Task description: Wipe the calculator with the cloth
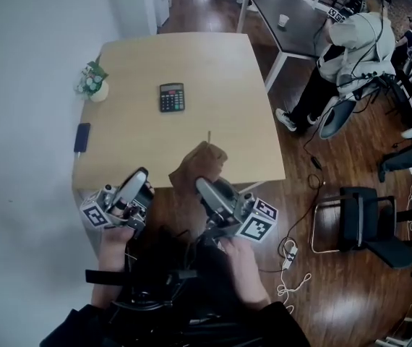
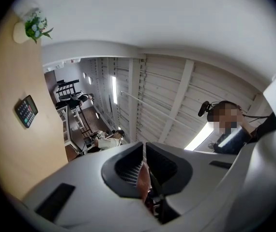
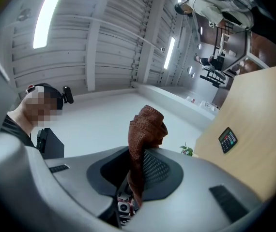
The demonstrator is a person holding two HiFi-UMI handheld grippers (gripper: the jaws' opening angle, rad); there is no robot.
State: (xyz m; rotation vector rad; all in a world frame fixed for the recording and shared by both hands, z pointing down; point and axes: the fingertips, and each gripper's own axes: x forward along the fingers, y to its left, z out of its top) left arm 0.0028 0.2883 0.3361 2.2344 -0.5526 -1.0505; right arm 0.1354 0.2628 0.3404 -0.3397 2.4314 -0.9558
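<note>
Head view: plant (image 1: pixel 90 80), phone (image 1: pixel 82 137) lie left of calculator (image 1: pixel 172 97).

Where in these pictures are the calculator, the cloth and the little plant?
calculator (image 1: pixel 172 97), head view, middle of its keypad.
cloth (image 3: pixel 146 127), right gripper view, the bunched fold above the jaws.
plant (image 1: pixel 90 78), head view, its leaves.

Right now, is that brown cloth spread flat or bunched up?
Bunched up. The brown cloth stands as a crumpled wad, folds piled together, pinched between the jaws of the right gripper.
</note>
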